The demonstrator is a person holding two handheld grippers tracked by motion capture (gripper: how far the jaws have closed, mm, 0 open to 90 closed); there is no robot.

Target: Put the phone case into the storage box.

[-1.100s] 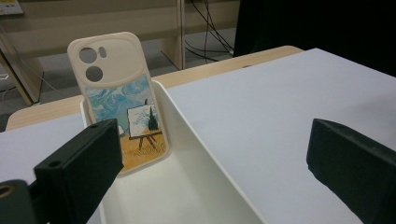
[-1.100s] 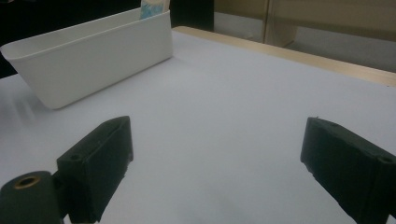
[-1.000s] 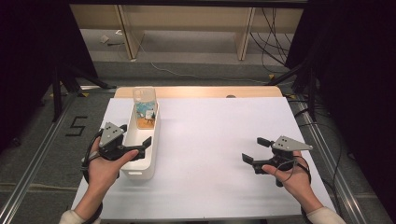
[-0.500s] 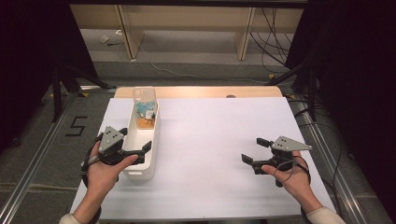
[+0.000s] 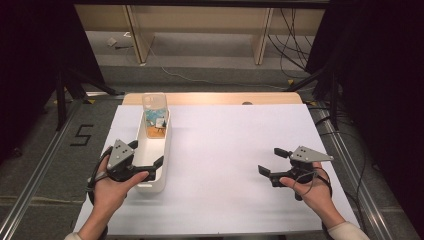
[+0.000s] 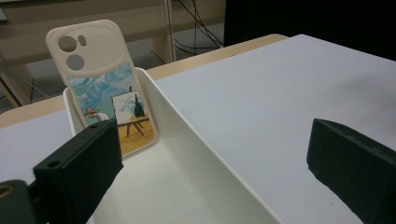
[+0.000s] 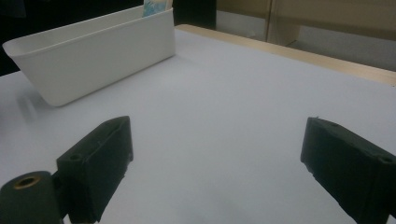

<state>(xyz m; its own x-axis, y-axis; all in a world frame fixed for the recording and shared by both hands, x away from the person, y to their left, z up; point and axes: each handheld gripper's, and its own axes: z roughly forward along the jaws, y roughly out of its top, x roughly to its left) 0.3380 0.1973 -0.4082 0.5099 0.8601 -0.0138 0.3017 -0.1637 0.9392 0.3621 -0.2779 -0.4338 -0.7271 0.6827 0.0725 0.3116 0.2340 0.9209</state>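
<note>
High view: left claw (image 5: 146,161) gapes wide and empty astride the white bin's (image 5: 159,165) near wall, lined up on the phone case (image 5: 155,116) leaning inside; right claw (image 5: 274,161) open, empty.

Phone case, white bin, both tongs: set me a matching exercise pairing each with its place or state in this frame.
Things:
1. phone case
2. white bin
3. left tongs
4. right tongs

States:
A. open over bare white table
B. leaning upright at the bin's far end
C. open at the bin's near end
D. lying lengthwise on the table's left side

Pairs: 1-B, 2-D, 3-C, 4-A
</note>
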